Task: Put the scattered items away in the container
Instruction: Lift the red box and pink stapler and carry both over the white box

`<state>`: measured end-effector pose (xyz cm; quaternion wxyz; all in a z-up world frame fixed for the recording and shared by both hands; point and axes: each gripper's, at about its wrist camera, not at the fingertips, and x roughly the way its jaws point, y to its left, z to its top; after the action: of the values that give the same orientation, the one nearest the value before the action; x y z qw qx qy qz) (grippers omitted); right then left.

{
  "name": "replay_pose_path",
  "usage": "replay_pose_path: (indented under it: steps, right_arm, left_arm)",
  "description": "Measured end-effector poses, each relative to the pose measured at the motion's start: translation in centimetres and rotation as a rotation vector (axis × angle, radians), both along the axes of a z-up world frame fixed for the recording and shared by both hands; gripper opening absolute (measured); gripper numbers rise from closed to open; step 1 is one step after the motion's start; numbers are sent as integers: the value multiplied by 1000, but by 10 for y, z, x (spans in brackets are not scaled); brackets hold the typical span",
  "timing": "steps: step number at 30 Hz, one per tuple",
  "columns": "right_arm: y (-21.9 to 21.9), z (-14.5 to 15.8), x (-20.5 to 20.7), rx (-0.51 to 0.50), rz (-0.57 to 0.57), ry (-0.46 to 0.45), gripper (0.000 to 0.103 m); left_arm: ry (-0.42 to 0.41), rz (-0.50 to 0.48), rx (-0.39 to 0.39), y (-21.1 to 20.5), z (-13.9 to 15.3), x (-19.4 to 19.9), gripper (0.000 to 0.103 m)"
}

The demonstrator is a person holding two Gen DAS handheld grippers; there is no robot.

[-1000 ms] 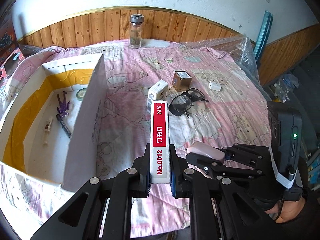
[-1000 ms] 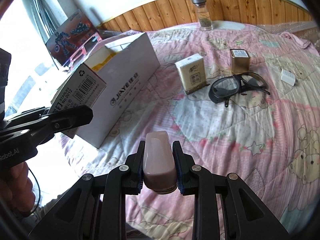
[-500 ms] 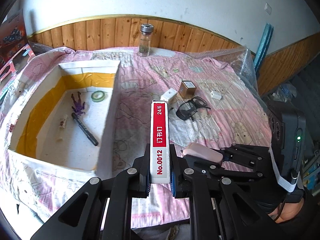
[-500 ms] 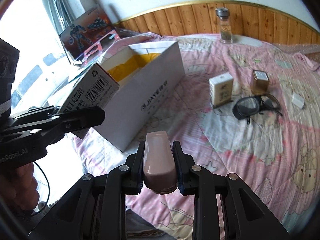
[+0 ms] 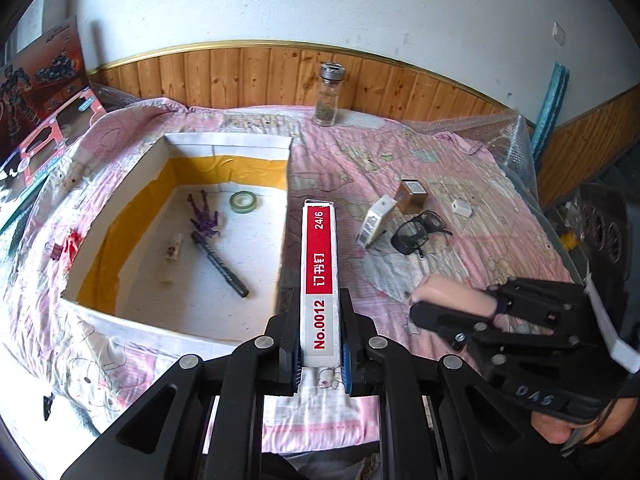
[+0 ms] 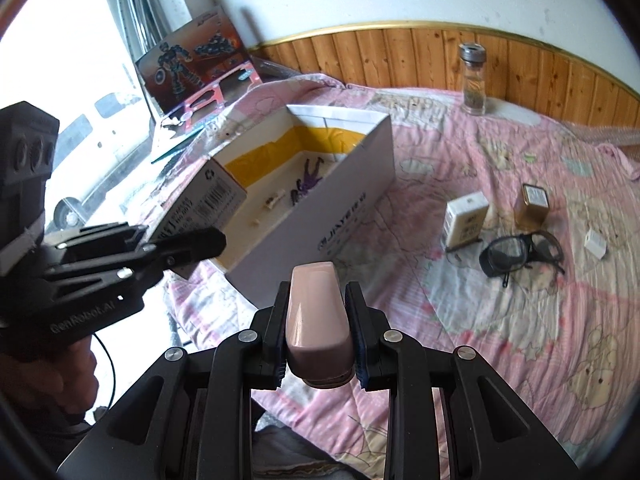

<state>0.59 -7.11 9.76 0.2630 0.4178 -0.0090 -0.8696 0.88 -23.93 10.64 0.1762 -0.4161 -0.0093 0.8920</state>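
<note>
My left gripper (image 5: 320, 354) is shut on a long red-and-white staple box (image 5: 319, 272), held above the near right corner of the open white cardboard box (image 5: 224, 144). My right gripper (image 6: 318, 340) is shut on a smooth pink oblong case (image 6: 318, 320), to the right of the box and above the pink bedspread. Inside the box lie a black pen (image 5: 220, 264), a purple figure (image 5: 206, 220), a tape roll (image 5: 243, 201) and a small tube (image 5: 174, 247). On the bedspread sit black glasses (image 6: 520, 250), a white carton (image 6: 466, 216), a gold tin (image 6: 534, 200) and a small white piece (image 6: 596, 242).
A glass jar (image 5: 329, 94) stands at the far edge by the wood-panelled wall. A toy package (image 6: 192, 60) leans at the left by the window. Bubble wrap (image 5: 500, 136) covers the bed's far right side. A hand (image 6: 52, 376) holds the left gripper.
Both grippers have risen and pulled back, so the whole box interior now shows. The staple box and pink case stay gripped. Nothing on the bedspread moved.
</note>
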Motion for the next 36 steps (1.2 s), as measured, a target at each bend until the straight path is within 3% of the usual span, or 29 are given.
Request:
replay_pose_path:
  steps: [17,36]
  right_arm:
    - [-45,39,-20,-3,94,3,27]
    - [-97,48,-68,42,180,-7,27]
  left_arm:
    - [-9,71,36,-49,3,-11,15]
    - [-72,145,120,-104,-6,-50,15]
